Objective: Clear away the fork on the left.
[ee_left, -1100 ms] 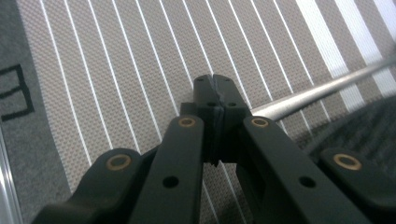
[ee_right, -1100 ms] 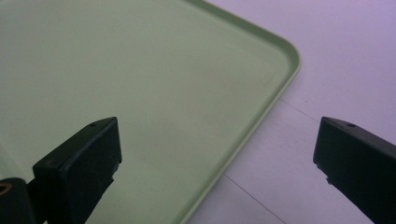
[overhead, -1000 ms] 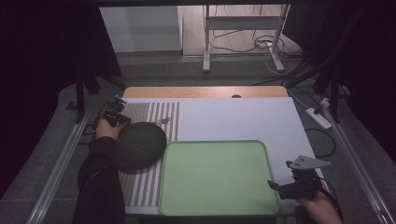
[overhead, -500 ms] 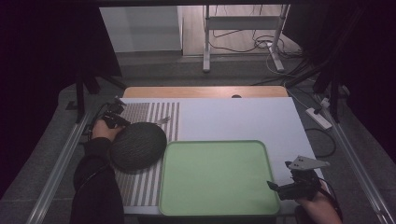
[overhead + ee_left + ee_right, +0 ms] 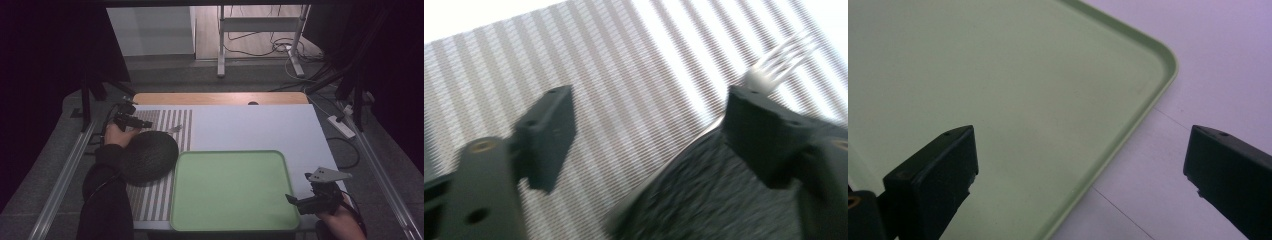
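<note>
A dark, rough-textured round object point(image 5: 149, 156) lies on the striped placemat point(image 5: 165, 117) at the table's left. A silver fork point(image 5: 175, 129) rests on the mat just behind it, its tines point(image 5: 781, 57) showing past the object's edge point(image 5: 704, 200). My left gripper point(image 5: 145, 122) hovers at the object's far left side. Its jaws have just been opening and now stand wide point(image 5: 651, 100), over the mat and the object's rim, with the pads pressing on nothing. My right gripper point(image 5: 292, 200) is open at the green tray's point(image 5: 232, 190) near right corner point(image 5: 1148, 65), holding nothing point(image 5: 1080, 135).
The white tabletop point(image 5: 260, 125) stretches behind and to the right of the tray. A wooden strip point(image 5: 220, 98) edges the far side. Metal rails point(image 5: 65, 170) run along both sides of the table, and a power strip point(image 5: 341, 126) lies off its right edge.
The left forearm has shifted slightly. The dark round object, the tray and the right gripper stay where they were.
</note>
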Demonstrator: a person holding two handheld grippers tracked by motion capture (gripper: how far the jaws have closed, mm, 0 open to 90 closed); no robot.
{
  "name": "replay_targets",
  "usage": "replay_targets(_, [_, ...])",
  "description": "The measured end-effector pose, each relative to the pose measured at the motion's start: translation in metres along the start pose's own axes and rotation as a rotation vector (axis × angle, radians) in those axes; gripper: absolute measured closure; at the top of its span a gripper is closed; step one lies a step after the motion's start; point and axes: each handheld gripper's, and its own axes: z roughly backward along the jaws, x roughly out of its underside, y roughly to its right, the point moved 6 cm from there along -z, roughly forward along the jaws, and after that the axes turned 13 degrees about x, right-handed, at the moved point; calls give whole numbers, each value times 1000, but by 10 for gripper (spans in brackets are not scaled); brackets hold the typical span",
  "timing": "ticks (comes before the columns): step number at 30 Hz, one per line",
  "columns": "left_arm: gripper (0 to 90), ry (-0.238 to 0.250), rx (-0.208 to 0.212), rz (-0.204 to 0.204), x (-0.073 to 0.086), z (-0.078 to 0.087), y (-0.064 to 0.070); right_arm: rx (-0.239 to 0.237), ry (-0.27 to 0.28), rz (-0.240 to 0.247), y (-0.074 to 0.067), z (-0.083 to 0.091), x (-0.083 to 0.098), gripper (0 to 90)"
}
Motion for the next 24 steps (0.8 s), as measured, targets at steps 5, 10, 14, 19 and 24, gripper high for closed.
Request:
replay_targets(5, [0,-24,74,-38,-10,-15,17,0,-1,2,0,0,0,13])
replay_targets(10, [0,-85,77,-83,-18,-39,31,0,-2,5,0,0,0,13])
replay_targets(14, [0,-163,51,-136,-21,-60,41,-1,0,4,0,0,0,13])
replay_targets(19, [0,-217,9,-167,-22,-75,42,-2,-2,7,0,0,0,13])
replay_targets(24, [0,-262,-24,-179,-20,-80,40,-4,2,6,-1,0,0,13])
